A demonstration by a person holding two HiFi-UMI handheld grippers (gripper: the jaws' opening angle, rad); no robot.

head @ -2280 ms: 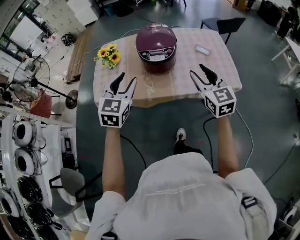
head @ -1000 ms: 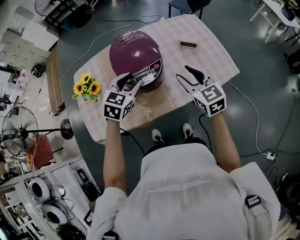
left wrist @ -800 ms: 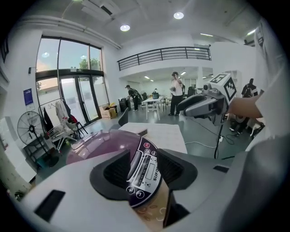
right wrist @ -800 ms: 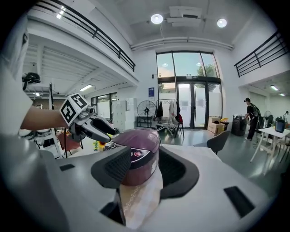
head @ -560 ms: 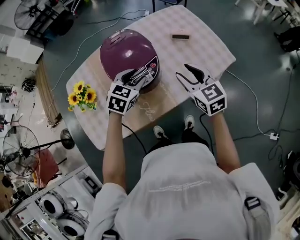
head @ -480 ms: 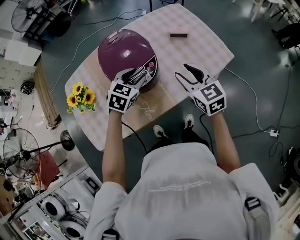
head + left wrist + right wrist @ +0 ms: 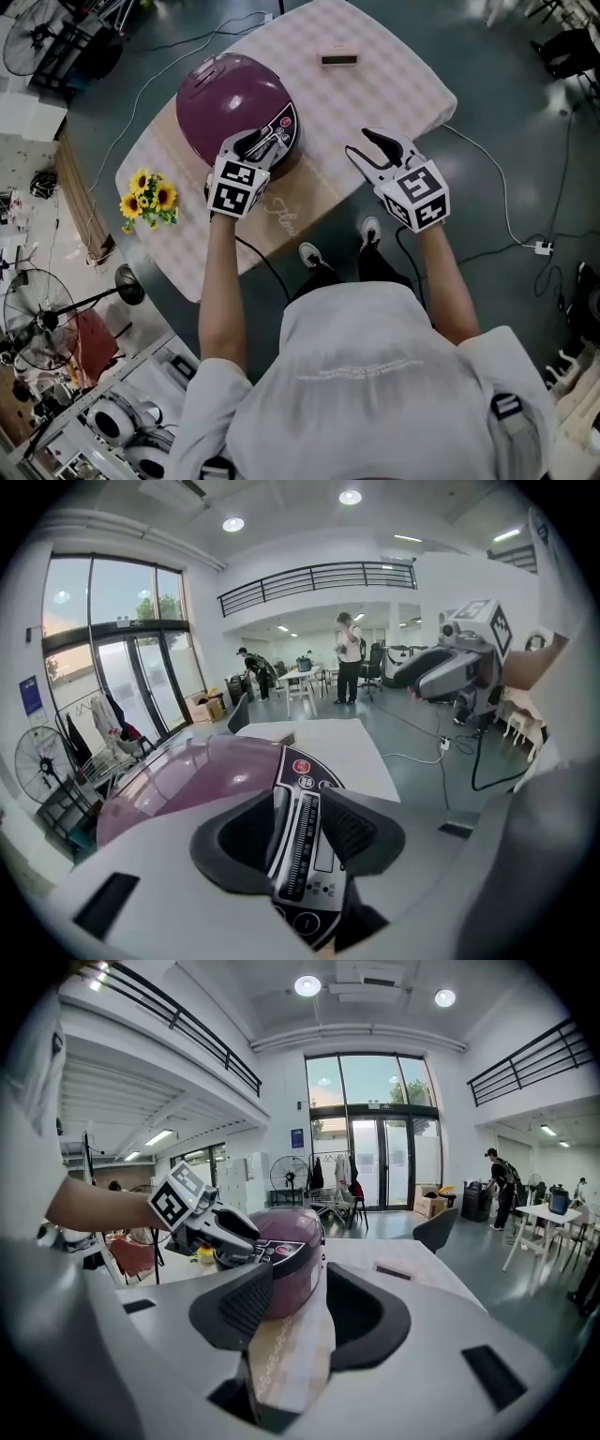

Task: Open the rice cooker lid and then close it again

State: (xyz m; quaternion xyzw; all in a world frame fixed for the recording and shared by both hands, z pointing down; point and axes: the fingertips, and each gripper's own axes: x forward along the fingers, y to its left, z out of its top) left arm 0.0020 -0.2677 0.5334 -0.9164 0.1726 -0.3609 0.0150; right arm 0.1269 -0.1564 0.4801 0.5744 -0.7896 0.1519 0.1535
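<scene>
We see the cooker (image 7: 230,98) standing with its lid (image 7: 217,86) down toward the 10 o'clock end of the table (image 7: 384,80). Flowers (image 7: 145,197) lie at its 8 o'clock and a small dark bar (image 7: 338,60) at its 2 o'clock, both out of the way. The left gripper (image 7: 263,143) lies over the cooker's front at its 5 o'clock, tilted down onto the panel. Its jaws straddle the ribbed silver latch (image 7: 302,841) that runs up that panel. They have just been closing in on the latch, but no pad plainly presses it, so we read them as parted round it and not gripping. We judge it is set there because that latch frees the lid, so opening has barely begun. The right gripper (image 7: 359,143) hovers over the table edge at the cooker's 3 o'clock, jaws released, with only cloth beyond them. We take it as held near to steady the body while keeping out of the lid's swing.
</scene>
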